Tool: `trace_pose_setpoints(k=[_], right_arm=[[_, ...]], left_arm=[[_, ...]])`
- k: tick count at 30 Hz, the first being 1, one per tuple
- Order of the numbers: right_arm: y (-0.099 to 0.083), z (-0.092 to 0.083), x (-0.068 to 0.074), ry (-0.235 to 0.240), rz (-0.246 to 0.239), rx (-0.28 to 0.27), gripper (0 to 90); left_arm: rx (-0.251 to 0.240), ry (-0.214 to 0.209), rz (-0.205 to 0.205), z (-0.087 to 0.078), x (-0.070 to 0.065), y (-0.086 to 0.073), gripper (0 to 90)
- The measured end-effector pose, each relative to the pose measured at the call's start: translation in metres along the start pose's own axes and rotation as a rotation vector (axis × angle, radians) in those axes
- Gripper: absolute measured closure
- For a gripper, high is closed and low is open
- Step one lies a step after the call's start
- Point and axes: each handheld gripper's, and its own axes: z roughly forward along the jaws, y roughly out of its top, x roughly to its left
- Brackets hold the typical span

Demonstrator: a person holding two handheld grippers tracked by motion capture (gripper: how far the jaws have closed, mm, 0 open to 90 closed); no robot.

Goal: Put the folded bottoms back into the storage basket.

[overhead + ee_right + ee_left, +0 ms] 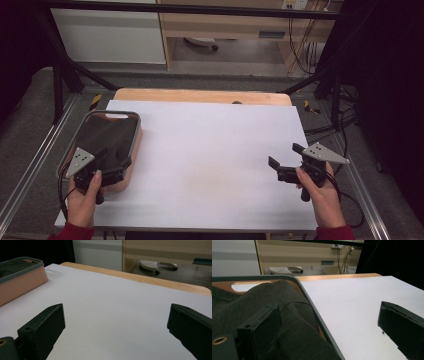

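A salmon-pink tray with a grey rim (136,131) stands at the table's left side and holds a dark folded cloth (107,137). My left gripper (116,167) is at the tray's near end and is open. In the left gripper view the left gripper (328,308) straddles the tray rim (312,302), with one jaw over the cloth (287,302) and the other over the white table. My right gripper (286,155) hovers open over the table's right side. In the right gripper view the right gripper (116,308) has nothing between its jaws, and the tray (22,277) is far to the left.
A white sheet (210,150) covers the wooden tabletop (200,95), whose bare edge shows at the back. Black frame bars (65,70) and metal rails flank the table. Cables (345,125) lie on the floor at the right, and a cabinet stands behind.
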Motion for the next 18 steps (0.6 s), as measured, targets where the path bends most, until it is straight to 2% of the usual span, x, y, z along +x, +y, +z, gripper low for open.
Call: trace_pose_setpoints(k=[8,18], right_arm=[[-0.013,-0.003,-0.002,-0.017,0.003,-0.005,2.0],[-0.029,-0.008,0.001,-0.026,-0.016,0.005,2.2]], left_arm=[[-0.005,0.005,0.004,0.0,0.0,0.0,5.4],[-0.015,0.003,0.007,-0.001,0.0,0.0,5.5]])
